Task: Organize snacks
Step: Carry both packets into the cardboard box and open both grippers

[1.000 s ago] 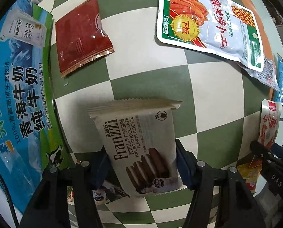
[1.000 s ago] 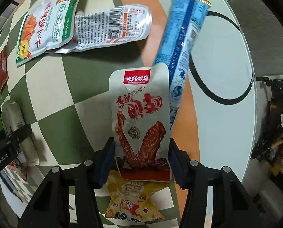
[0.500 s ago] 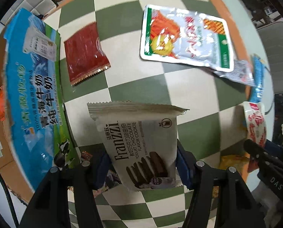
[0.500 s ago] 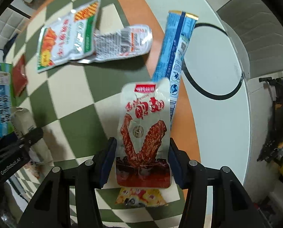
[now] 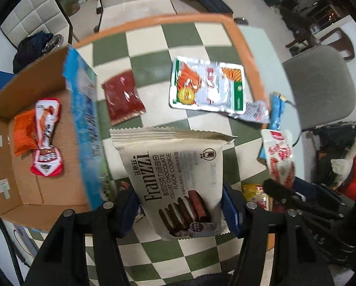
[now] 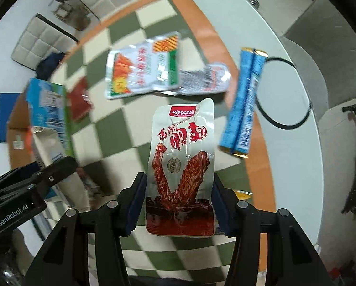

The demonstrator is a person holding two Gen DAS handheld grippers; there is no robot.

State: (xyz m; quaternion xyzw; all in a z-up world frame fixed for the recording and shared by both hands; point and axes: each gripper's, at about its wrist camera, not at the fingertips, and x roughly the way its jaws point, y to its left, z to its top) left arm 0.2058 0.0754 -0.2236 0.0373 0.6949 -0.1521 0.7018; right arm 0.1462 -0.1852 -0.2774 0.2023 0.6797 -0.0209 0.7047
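My left gripper is shut on a beige Franzzi cookie pack, held high above the checked tablecloth. My right gripper is shut on a silver-and-red duck wing pouch, also lifted well off the table. In the left wrist view the right gripper shows at the right edge with that pouch. In the right wrist view the left gripper appears at the lower left. An open cardboard box with a blue-green printed side stands at the left, holding a red-white pouch and an orange packet.
On the cloth lie a dark red sachet, a large silver-green pouch over a crumpled silver pouch, a long blue pack and a yellow bag. Chairs stand around the round table.
Both grippers have risen with their packs, so the table looks smaller and farther. The inside of the cardboard box and the room's floor and chairs have come into view.
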